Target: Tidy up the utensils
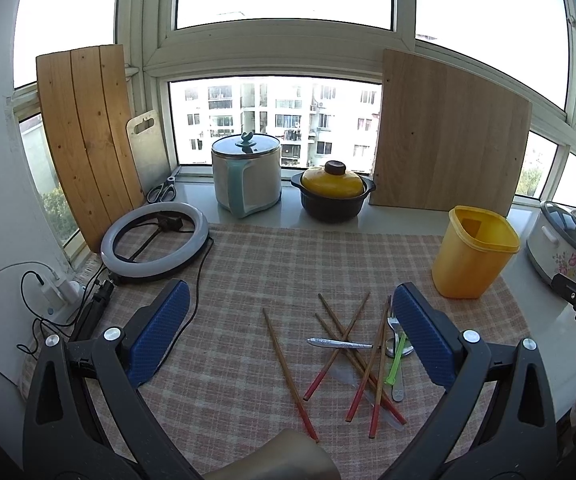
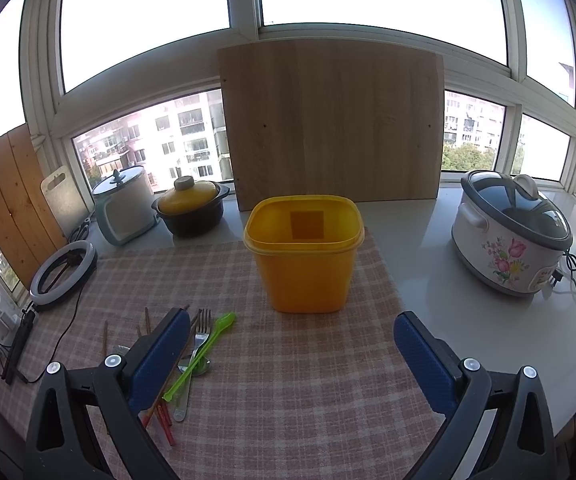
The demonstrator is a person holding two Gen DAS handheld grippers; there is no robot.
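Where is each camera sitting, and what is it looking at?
Left wrist: on the open left gripper, facing the chopsticks on the checked cloth; own fingers show.
Right wrist: on the open right gripper, facing the yellow container; own fingers show.
Shared: container, cloth, green spoon, windows.

L gripper (image 1: 290, 330) open, chopsticks (image 1: 362, 356) heaped w/ fork; yellow bin (image 1: 474, 254) beyond
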